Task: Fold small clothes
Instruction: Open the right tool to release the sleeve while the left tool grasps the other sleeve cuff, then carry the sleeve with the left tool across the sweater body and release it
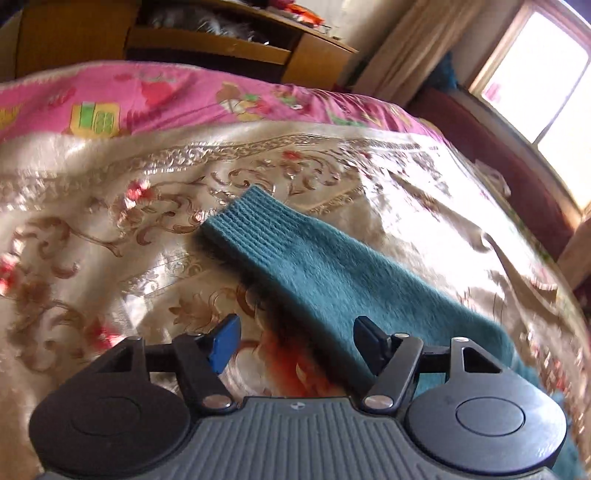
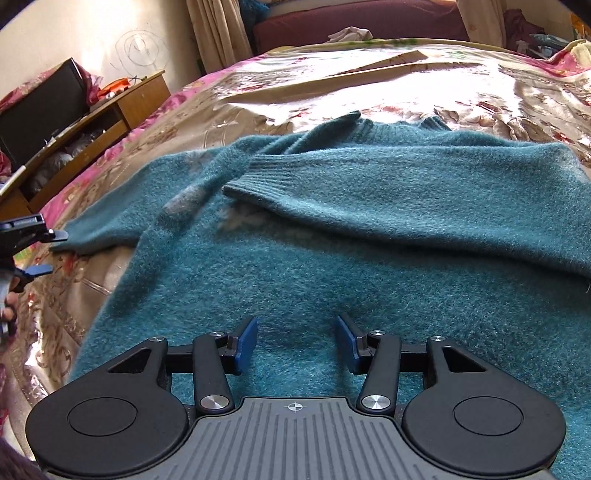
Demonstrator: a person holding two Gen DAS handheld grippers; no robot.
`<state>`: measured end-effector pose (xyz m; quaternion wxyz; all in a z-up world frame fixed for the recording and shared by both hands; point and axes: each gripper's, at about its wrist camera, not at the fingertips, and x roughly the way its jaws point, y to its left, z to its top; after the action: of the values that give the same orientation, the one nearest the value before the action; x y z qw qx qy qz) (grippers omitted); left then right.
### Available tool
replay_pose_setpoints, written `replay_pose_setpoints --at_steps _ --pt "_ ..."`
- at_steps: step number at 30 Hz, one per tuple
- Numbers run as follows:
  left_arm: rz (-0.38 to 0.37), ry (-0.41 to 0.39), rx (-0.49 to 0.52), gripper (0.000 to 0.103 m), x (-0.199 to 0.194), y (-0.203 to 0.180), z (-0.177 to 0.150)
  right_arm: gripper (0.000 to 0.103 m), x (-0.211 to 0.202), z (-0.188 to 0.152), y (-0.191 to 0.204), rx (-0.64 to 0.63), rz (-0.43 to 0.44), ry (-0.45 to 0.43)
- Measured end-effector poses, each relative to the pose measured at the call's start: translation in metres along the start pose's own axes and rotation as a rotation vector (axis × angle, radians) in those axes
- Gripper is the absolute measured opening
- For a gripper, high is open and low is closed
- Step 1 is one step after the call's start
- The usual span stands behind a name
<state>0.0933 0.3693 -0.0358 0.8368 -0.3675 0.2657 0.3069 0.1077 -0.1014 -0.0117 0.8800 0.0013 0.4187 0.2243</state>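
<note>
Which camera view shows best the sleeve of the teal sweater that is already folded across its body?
The right wrist view. There the folded sleeve lies across the body of the teal sweater, with its ribbed cuff in full view. The left wrist view shows only the other sleeve, stretched out on the bedspread.

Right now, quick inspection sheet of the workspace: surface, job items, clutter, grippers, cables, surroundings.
Surface: bed with a shiny floral bedspread, wrinkled; pink cartoon-print blanket along its far edge.
Job's things: teal sweater spread flat; one sleeve folded across the body, the other sleeve lying out on the bedspread.
Clutter: a flat tan strip on the bed beyond the sweater; small pale cloth further back.
Grippers: left gripper open above the outstretched sleeve, nothing held; right gripper open over the sweater body, nothing held.
Cables: nothing seen.
Surroundings: wooden cabinet, curtains, bright window, dark red sofa.
</note>
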Motion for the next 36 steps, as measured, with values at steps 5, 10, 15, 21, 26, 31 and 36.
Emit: replay_pose_setpoints --at_steps 5,10,15,21,26,31,36 --pt "-0.05 -0.043 -0.099 0.067 0.022 0.008 0.006 0.048 0.001 0.0 0.001 0.011 -0.006 0.002" --pt "-0.053 -0.065 -0.15 0.066 0.034 0.002 0.013 0.048 0.0 -0.001 0.0 0.028 -0.005 -0.006" --pt "-0.051 -0.047 -0.162 0.039 0.036 -0.005 0.02 0.048 -0.004 -0.001 -0.007 0.08 0.015 -0.018" --pt "-0.175 -0.033 -0.099 0.024 0.013 -0.043 0.017 0.048 -0.01 -0.004 -0.017 0.13 0.041 -0.037" --pt "-0.375 0.035 -0.009 0.016 -0.007 -0.11 0.006 0.048 -0.018 -0.008 -0.03 0.18 0.057 -0.06" --pt "-0.602 0.173 0.164 0.014 -0.025 -0.212 -0.038 0.048 -0.031 -0.017 -0.053 0.248 0.059 -0.09" --pt "-0.705 0.267 0.323 0.015 -0.053 -0.271 -0.091 0.048 -0.044 -0.024 -0.072 0.294 0.07 -0.106"
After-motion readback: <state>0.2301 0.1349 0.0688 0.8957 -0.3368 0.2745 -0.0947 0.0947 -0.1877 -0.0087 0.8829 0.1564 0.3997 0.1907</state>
